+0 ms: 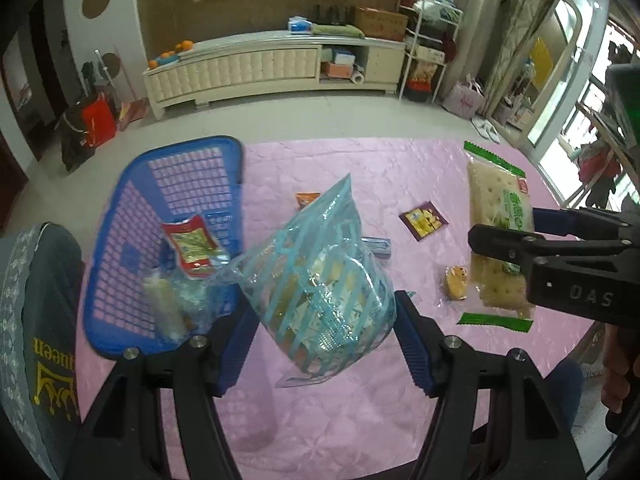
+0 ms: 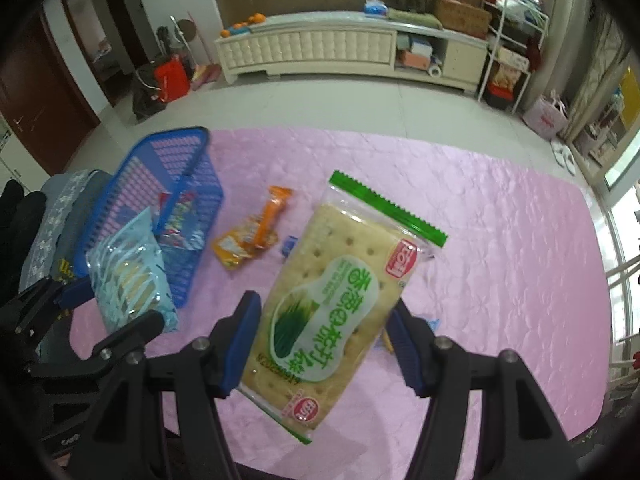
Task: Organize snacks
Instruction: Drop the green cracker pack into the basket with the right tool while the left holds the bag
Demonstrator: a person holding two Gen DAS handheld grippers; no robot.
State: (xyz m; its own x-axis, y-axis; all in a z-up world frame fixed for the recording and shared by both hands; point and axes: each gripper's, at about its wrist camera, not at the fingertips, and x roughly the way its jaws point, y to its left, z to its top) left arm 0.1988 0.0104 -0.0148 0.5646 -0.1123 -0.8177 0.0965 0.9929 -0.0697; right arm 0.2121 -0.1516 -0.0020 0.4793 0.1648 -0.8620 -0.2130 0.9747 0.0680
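Observation:
My left gripper (image 1: 326,320) is shut on a clear bag with light-blue stripes (image 1: 320,276), full of small snacks and held above the pink tablecloth (image 1: 360,392). To its left stands a blue basket (image 1: 168,200) with a red packet (image 1: 192,246) and a clear packet (image 1: 168,304) inside. My right gripper (image 2: 324,308) is shut on a green-and-clear cracker pack (image 2: 340,292), also lifted off the cloth. In the right wrist view the left gripper (image 2: 116,308) holds the striped bag (image 2: 128,276) just in front of the basket (image 2: 160,176).
Loose on the cloth lie orange packets (image 2: 252,236), a small blue packet (image 2: 289,245), a brown packet (image 1: 424,220) and a small yellow snack (image 1: 456,282). A person's dark garment (image 1: 40,320) is at the left table edge. A low white cabinet (image 1: 272,68) stands across the floor.

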